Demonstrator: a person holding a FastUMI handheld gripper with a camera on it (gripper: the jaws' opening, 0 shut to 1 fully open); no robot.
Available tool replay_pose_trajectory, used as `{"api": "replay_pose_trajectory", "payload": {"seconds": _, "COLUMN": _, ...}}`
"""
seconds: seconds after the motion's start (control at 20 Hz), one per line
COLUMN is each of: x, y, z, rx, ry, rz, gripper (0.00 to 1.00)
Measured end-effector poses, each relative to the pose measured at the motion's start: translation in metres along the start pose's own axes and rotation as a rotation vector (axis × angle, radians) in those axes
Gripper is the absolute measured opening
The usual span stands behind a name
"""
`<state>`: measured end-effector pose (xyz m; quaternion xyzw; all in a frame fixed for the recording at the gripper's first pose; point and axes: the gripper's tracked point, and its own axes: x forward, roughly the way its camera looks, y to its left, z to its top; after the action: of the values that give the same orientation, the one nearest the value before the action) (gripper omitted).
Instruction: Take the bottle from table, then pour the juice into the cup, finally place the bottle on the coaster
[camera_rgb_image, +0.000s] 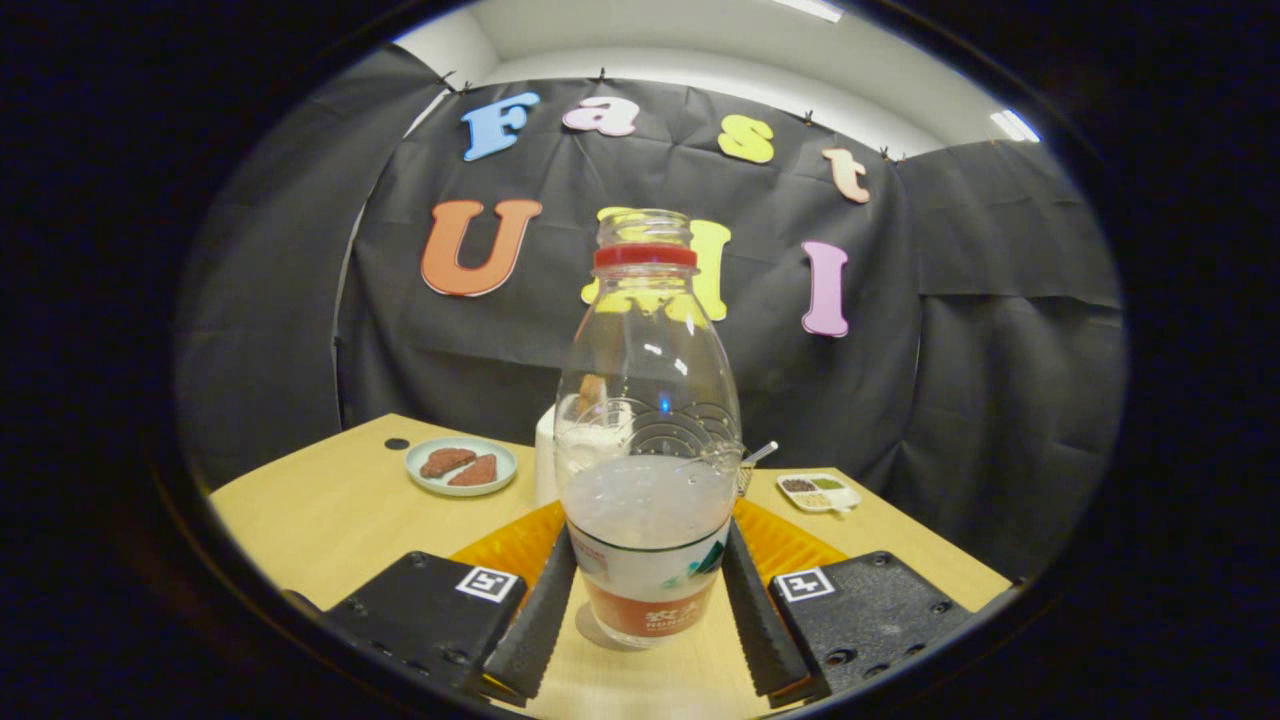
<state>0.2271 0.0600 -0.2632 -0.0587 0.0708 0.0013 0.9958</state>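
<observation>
A: What's the biggest thing there?

B: The wooden counter (330, 510), running from near the fingers out to the black cloth wall (950, 330) at the far side.

A: And on it?

B: A clear plastic bottle (648, 430) stands upright on the counter, right between the fingers. It has a red ring at the neck, no cap on top, a printed label round the base and cloudy pale liquid filling roughly the lower half.

A: What are the fingers doing?

B: The gripper (648, 610) has one finger on each side of the bottle's lower body, both lying against the label. They look clenched on it, grasping the bottle.

A: Anything under or behind it?

B: An orange coaster (505, 550) lies just behind the bottle, spreading out left and right of it. Behind the bottle there's a white cup (546, 455), mostly hidden and seen partly through the plastic.

A: Smaller bits?

B: Far left, a pale round plate (461, 466) with two reddish-brown pieces. Far right, a small white dish (819, 492) with dark and green fillings, and a thin stick (760, 453) just left of it.
</observation>
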Motion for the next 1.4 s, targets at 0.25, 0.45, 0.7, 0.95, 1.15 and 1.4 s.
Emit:
{"api": "replay_pose_trajectory", "payload": {"seconds": 0.25, "x": 0.028, "y": 0.005, "z": -0.033, "rx": 0.009, "ry": 0.04, "rz": 0.014, "gripper": 0.79}}
{"api": "replay_pose_trajectory", "payload": {"seconds": 0.45, "x": 0.046, "y": 0.008, "z": -0.059, "rx": 0.05, "ry": 0.077, "rz": 0.033, "gripper": 0.79}}
{"api": "replay_pose_trajectory", "payload": {"seconds": 0.7, "x": 0.067, "y": 0.006, "z": -0.086, "rx": 0.084, "ry": 0.11, "rz": 0.027, "gripper": 0.79}}
{"api": "replay_pose_trajectory", "payload": {"seconds": 0.95, "x": 0.071, "y": 0.01, "z": -0.097, "rx": 0.108, "ry": 0.116, "rz": 0.042, "gripper": 0.8}}
{"api": "replay_pose_trajectory", "payload": {"seconds": 1.15, "x": 0.069, "y": 0.007, "z": -0.099, "rx": 0.134, "ry": 0.116, "rz": 0.037, "gripper": 0.83}}
{"api": "replay_pose_trajectory", "payload": {"seconds": 1.4, "x": 0.061, "y": 0.004, "z": -0.089, "rx": 0.147, "ry": 0.097, "rz": 0.031, "gripper": 1.0}}
